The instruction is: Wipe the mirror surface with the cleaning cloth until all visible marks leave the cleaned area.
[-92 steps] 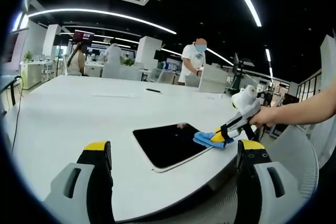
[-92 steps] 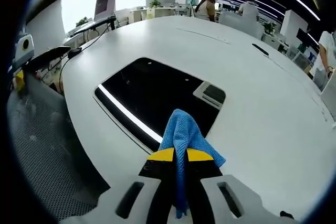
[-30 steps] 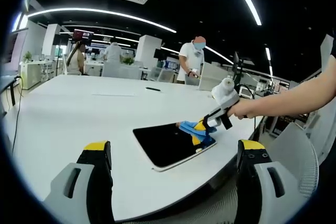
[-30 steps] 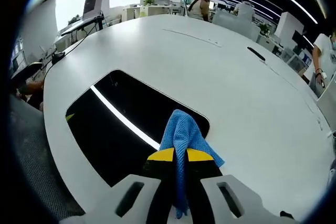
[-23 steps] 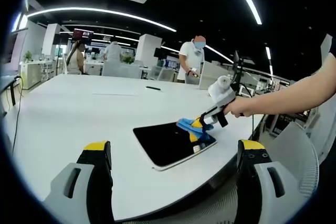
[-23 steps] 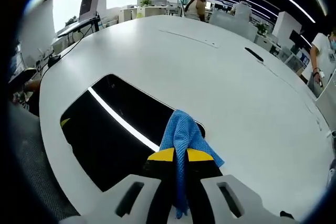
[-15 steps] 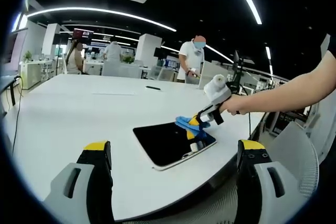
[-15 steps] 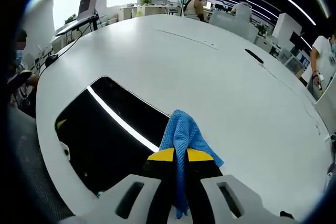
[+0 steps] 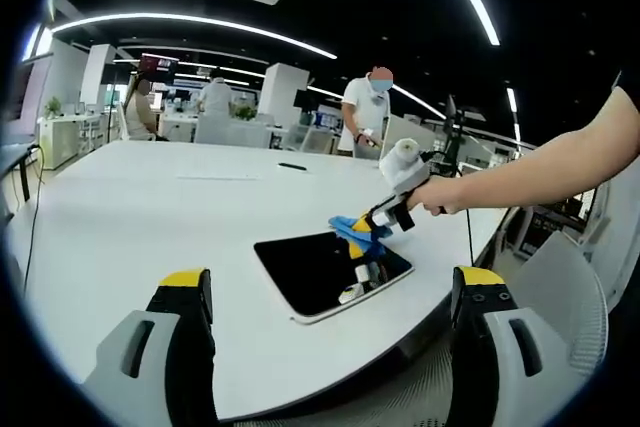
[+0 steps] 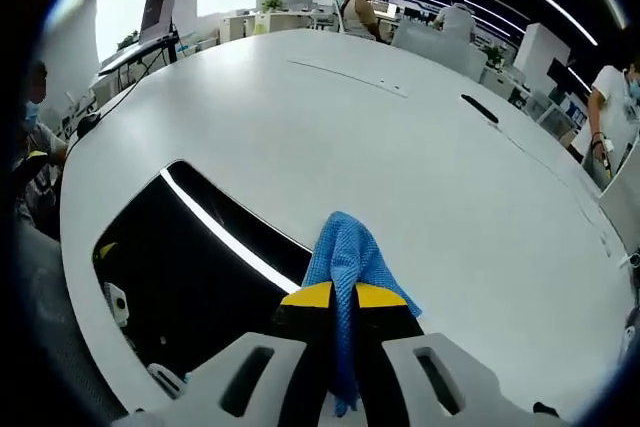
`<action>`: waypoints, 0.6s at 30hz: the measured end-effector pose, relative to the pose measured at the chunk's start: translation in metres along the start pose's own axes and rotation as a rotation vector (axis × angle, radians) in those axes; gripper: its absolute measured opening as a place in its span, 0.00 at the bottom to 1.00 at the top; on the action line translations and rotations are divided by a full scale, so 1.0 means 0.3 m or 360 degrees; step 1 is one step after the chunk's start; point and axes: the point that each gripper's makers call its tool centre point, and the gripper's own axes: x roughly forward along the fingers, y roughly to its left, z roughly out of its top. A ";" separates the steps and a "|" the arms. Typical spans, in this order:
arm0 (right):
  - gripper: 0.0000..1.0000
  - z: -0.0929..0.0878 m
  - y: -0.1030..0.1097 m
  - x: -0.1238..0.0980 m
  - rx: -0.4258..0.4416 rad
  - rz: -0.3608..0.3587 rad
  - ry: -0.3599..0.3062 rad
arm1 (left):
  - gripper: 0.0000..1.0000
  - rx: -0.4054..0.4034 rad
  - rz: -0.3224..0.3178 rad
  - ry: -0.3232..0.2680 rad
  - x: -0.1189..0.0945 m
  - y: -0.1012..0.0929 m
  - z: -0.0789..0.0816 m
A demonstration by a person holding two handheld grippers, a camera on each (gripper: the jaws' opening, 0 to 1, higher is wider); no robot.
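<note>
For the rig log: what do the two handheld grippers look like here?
Left gripper: pale grey moulded jaws with black inner faces and yellow tips. Right gripper: the same grey, black and yellow build. Seen from the left gripper view, it has a dark handle with a white rounded body on top. The person's forearm is bare.

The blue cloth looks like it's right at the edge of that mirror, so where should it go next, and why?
Probably back across the glass. The right gripper, shut on the blue cloth, sits at the far edge of the mirror, so most of the dark surface lies toward the near side. The left gripper hangs open, well short of it.
</note>
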 end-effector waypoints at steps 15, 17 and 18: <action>0.01 0.028 -0.027 0.027 0.0013 -0.0035 -0.0009 | 0.98 -0.0004 0.0001 0.0004 0.000 0.001 -0.002; 0.01 0.029 -0.026 0.027 0.0014 -0.0035 -0.0012 | 0.98 -0.0005 0.0002 0.0004 -0.001 0.001 -0.002; 0.01 0.028 -0.025 0.026 0.0015 -0.0035 -0.0014 | 0.98 -0.0005 0.0004 0.0004 -0.001 0.001 -0.002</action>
